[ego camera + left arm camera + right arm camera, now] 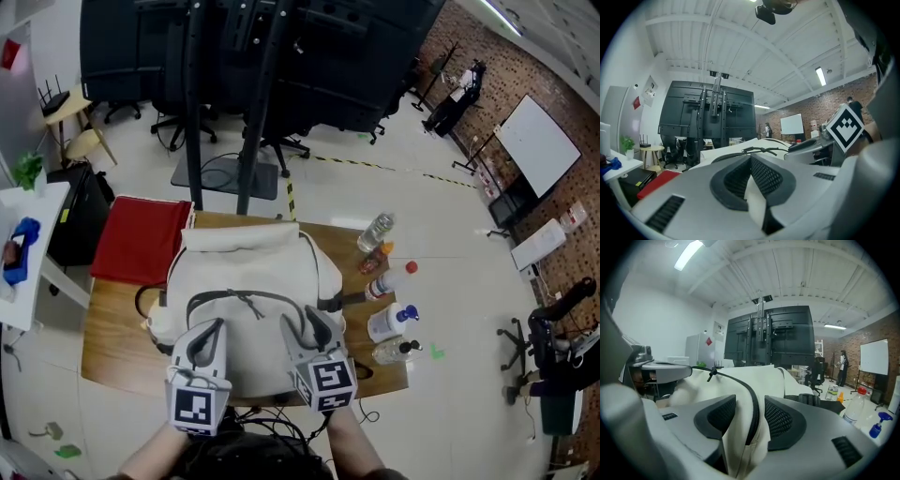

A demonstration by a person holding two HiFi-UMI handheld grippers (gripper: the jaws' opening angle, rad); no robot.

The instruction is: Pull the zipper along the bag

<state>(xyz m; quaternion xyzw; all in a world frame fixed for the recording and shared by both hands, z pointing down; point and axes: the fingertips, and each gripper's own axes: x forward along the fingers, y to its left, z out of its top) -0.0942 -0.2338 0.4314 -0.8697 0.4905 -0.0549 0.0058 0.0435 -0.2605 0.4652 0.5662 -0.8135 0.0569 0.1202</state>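
A fold of the cream bag [755,206] is clenched between the left gripper's [751,164] jaws. The right gripper's [751,405] jaws are held apart, released, with the black zipper [740,384] lying between them. The bag is spread mid-frame on the wooden table [103,347].

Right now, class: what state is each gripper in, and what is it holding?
Left gripper: closed on a fold of the white bag.
Right gripper: open, the bag's zipper seam between its jaws, unpinched.
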